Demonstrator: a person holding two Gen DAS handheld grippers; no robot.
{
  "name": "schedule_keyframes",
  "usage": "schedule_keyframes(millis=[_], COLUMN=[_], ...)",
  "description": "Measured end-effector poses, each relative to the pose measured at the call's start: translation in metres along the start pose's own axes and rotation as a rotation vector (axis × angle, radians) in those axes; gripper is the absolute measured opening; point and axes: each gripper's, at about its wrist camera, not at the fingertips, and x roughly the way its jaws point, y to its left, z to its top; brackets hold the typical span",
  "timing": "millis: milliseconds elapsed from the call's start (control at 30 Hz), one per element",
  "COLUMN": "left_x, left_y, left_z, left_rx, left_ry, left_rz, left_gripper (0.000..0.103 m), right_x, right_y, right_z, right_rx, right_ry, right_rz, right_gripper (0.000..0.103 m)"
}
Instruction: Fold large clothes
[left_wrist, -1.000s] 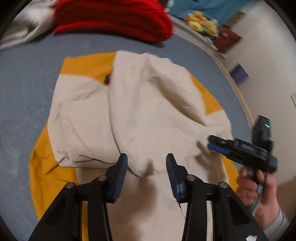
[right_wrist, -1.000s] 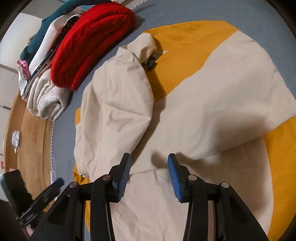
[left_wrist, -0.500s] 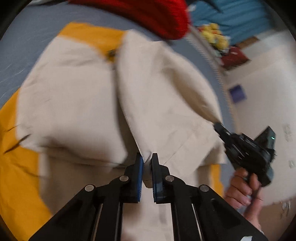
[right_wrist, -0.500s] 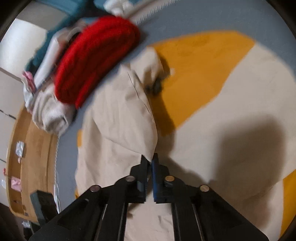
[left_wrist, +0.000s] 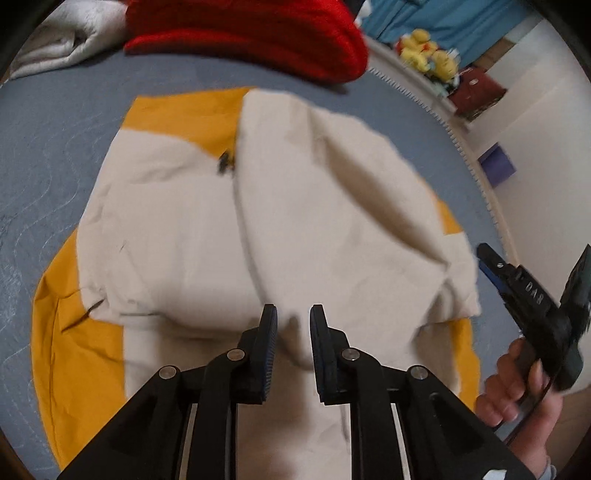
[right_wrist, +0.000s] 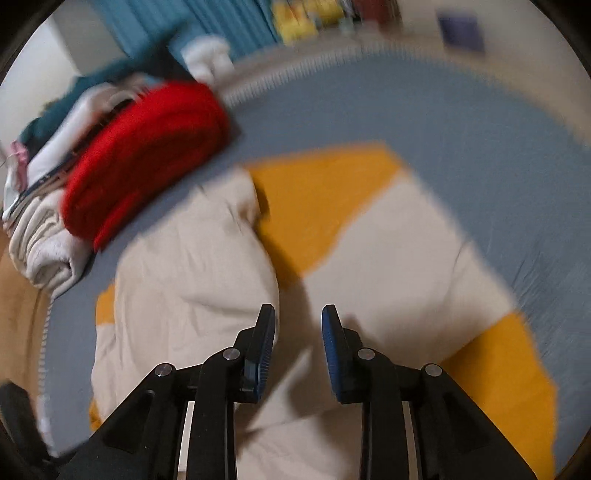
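Grippers — left gripper (left_wrist: 293, 319), right gripper (right_wrist: 298, 320) — just opened, empty, above cream-and-yellow garment (left_wrist: 207, 229).

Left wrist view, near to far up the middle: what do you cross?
Left gripper → cream and yellow garment → bare grey bedcover → folded red knit.

Only lettering legible: white characters reading roughly "DA8" or "8VD", tilted along the black body of the right gripper (left_wrist: 489, 263) as seen from the left wrist view; exact reading uncertain.
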Motion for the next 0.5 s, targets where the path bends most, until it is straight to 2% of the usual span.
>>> schedule_keyframes(millis=[67, 133, 167, 233, 267, 300, 333, 400, 500], left_x=[0.000, -0.005, -0.003, -0.003, -0.005, -0.008, -0.012, -0.020, -0.041], left_y=[-0.004, -0.001, 0.000, 0.002, 0.003, 0.005, 0.004, 0.004, -0.001], left_z=[0.000, 0.003, 0.005, 0.008, 0.009, 0.010, 0.013, 0.018, 0.021], left_rx=[-0.001, -0.008, -0.012, -0.020, -0.024, -0.028, -0.031, -0.030, 0.000], left_ry=[-0.004, -0.013, -0.016, -0.022, -0.026, -0.034, -0.043, -0.061, -0.110], left_rz=[-0.003, -0.005, -0.004, -0.001, 0.000, 0.001, 0.004, 0.004, 0.010], left_gripper=[0.016, 0.016, 0.016, 0.016, 0.016, 0.016, 0.016, 0.016, 0.016], right_x=[-0.009, -0.006, 0.003, 0.035, 0.056, 0.078, 0.082, 0.074, 0.051], right_y=[0.021, 0.033, 0.038, 0.049, 0.053, 0.055, 0.054, 0.057, 0.069], right_z=[-0.004, -0.012, -0.019, -0.035, -0.047, -0.065, -0.070, -0.068, -0.066], right_rx=[-0.093, -0.132, -0.150, -0.189, -0.224, -0.286, -0.305, -0.299, -0.315], right_ry=[-0.041, -0.022, 0.025, 0.198, 0.311, 0.414, 0.406, 0.350, 0.283], right_rz=[0.066, 0.153, 0.209, 0.287, 0.266, 0.175, 0.142, 0.130, 0.212], right_gripper=[0.029, 0.029, 0.029, 0.031, 0.032, 0.032, 0.032, 0.032, 0.032])
